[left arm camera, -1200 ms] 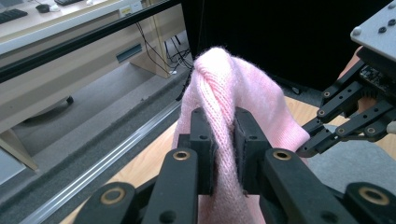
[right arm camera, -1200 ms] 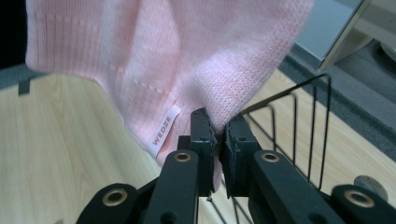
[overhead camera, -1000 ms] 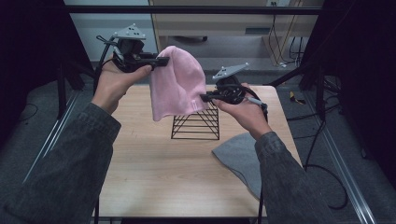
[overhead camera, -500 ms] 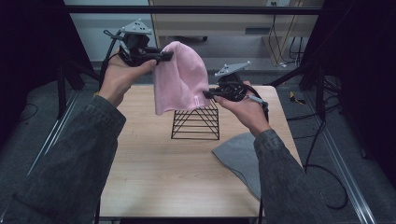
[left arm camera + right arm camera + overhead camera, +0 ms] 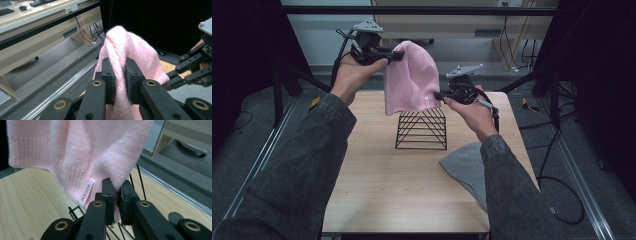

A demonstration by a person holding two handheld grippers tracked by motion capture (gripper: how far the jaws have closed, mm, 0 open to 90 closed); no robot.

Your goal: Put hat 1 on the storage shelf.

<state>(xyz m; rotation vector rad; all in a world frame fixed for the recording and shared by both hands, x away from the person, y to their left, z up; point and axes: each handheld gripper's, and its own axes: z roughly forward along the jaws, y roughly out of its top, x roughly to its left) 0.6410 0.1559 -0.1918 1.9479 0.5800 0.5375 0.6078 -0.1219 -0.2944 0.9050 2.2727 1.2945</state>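
From the high view, I hold a soft pink knitted beanie (image 5: 411,80) in the air above a black wire pyramid-shaped stand (image 5: 422,129) that stands on the pale wooden worktop (image 5: 377,180). My left gripper (image 5: 396,56) pinches the beanie near its rounded crown, up and to the left. My right gripper (image 5: 438,95) pinches its lower hem, just over the stand's top. A grey knitted beanie (image 5: 464,167) lies flat on the worktop by my right sleeve.

In the left gripper view, my fingers (image 5: 109,75) are clamped on a bunched fold of the pink beanie (image 5: 130,47), and my right gripper (image 5: 190,72) shows farther off at the right edge.

In the right gripper view, my fingers (image 5: 108,192) are closed tight on the beanie's ribbed edge (image 5: 75,152), beside a small white label reading WEDZE (image 5: 86,192). Wires of the stand (image 5: 75,212) show below, over the worktop (image 5: 30,195).
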